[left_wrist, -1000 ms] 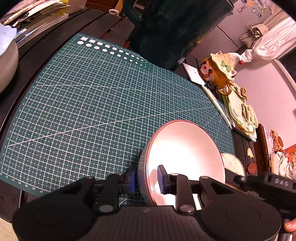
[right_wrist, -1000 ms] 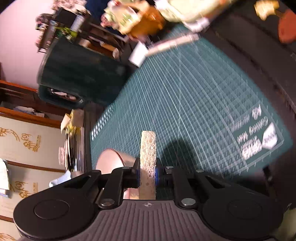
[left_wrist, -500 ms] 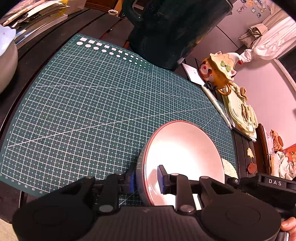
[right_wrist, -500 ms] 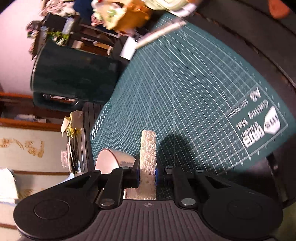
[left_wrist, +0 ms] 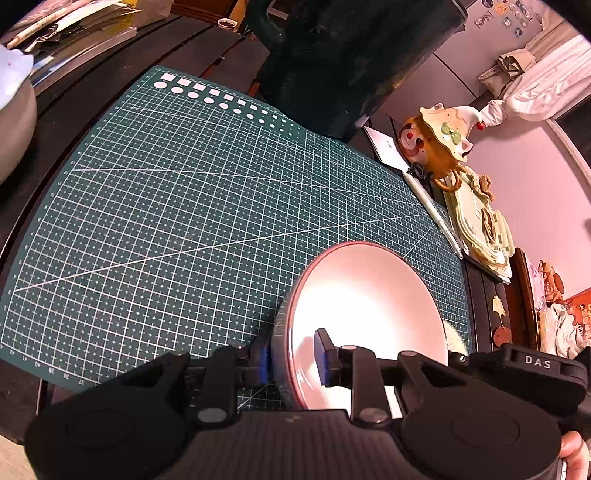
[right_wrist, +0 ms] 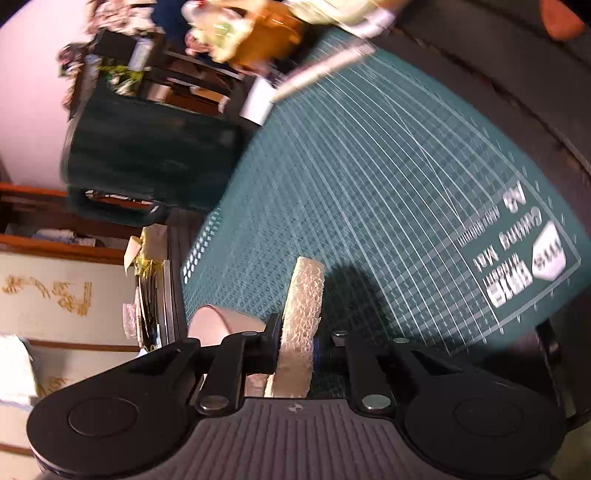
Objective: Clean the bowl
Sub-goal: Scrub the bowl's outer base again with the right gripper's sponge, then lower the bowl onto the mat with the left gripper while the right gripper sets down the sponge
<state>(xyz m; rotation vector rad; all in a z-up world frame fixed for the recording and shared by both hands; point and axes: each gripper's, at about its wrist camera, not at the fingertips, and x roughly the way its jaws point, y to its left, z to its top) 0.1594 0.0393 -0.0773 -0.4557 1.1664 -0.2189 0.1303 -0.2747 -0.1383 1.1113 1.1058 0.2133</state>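
My left gripper point(left_wrist: 293, 356) is shut on the near rim of a pale pink bowl point(left_wrist: 369, 314) and holds it tilted over the green cutting mat point(left_wrist: 184, 203). My right gripper point(right_wrist: 297, 341) is shut on a cream sponge point(right_wrist: 301, 317) held upright between its pads. In the right wrist view the bowl point(right_wrist: 218, 326) shows just left of the sponge, partly hidden behind the gripper. In the left wrist view the right gripper's body point(left_wrist: 532, 373) sits right of the bowl, with a bit of sponge point(left_wrist: 454, 338) behind the rim.
A dark green jug point(left_wrist: 343, 62) stands at the mat's far edge. A bear figure point(left_wrist: 439, 140), a pen point(left_wrist: 432, 210) and stacked cards point(left_wrist: 480, 229) lie to the right. A grey bowl point(left_wrist: 14, 129) and papers point(left_wrist: 74, 22) are on the left.
The bowl stays gripped in nearly the same place. The right gripper with the sponge has swung and shifted beside the bowl; its view is blurred.
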